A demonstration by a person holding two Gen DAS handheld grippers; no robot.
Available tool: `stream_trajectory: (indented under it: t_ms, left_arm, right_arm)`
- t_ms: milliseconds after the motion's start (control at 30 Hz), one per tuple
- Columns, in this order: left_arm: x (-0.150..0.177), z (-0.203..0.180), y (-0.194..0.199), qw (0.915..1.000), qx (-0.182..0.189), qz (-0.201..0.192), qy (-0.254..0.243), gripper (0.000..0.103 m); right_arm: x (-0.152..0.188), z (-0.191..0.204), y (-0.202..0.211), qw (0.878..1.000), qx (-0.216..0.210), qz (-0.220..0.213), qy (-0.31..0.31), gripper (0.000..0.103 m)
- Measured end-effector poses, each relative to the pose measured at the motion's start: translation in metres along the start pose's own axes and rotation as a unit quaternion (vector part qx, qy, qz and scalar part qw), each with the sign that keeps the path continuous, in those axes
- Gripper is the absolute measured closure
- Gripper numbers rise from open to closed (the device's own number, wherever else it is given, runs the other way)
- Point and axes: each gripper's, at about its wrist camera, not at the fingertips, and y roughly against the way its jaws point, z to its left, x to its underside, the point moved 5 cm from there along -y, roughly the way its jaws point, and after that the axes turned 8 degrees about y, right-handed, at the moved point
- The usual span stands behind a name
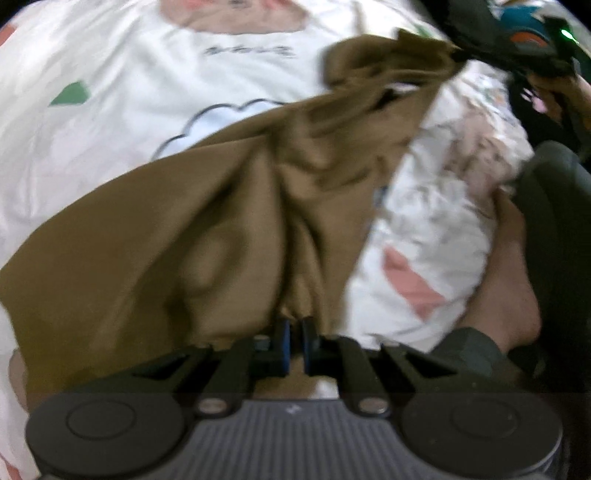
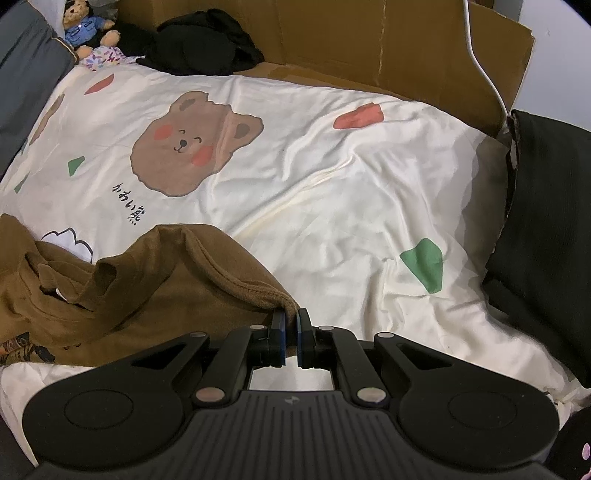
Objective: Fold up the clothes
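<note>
A brown garment [image 1: 207, 229] lies spread and wrinkled on a white bedsheet [image 1: 110, 122] printed with bears. My left gripper [image 1: 294, 325] is shut on a bunched edge of this garment at the near side. In the right wrist view the same brown garment [image 2: 147, 284] sits crumpled at the lower left, and my right gripper [image 2: 291, 317] is shut on a hemmed corner of it. The right gripper also shows in the left wrist view at the top right [image 1: 461, 55], pinching the garment's far corner. The left wrist view is blurred.
A cardboard panel [image 2: 369, 44] stands behind the bed, with a white cable [image 2: 484, 74] hanging over it. A black clothes pile [image 2: 207, 40] and a teddy bear [image 2: 85, 26] lie at the back left. A dark pillow [image 2: 543, 221] is at the right. A person's leg [image 1: 506, 280] rests by the bed edge.
</note>
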Motion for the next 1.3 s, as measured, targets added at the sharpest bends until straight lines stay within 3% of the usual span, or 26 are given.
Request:
stream_trajectory:
  t_ms: [233, 467, 933, 1133, 1300]
  left_arm:
    - [0.005, -0.040, -0.012, 0.9987, 0.011, 0.027, -0.042, 0.096]
    - [0.008, -0.043, 0.011, 0.9981, -0.001, 0.031, -0.053, 0.093]
    - [-0.015, -0.022, 0.026, 0.9990, -0.018, 0.026, -0.031, 0.090]
    - [-0.025, -0.001, 0.020, 0.9997, -0.010, 0.024, 0.006, 0.090]
    - [-0.025, 0.004, 0.005, 0.9983, 0.028, 0.038, 0.035, 0.087]
  right_arm:
    - [-0.002, 0.000, 0.003, 1.000, -0.003, -0.006, -0.002, 0.098]
    - [-0.001, -0.001, 0.004, 1.000, -0.008, -0.009, -0.006, 0.098]
    - [0.003, -0.002, -0.001, 1.000, -0.014, -0.008, -0.017, 0.098]
    - [0.004, -0.002, -0.004, 1.000, -0.013, -0.004, -0.016, 0.098]
    - [0.006, -0.004, -0.006, 1.000, -0.014, 0.001, -0.016, 0.098]
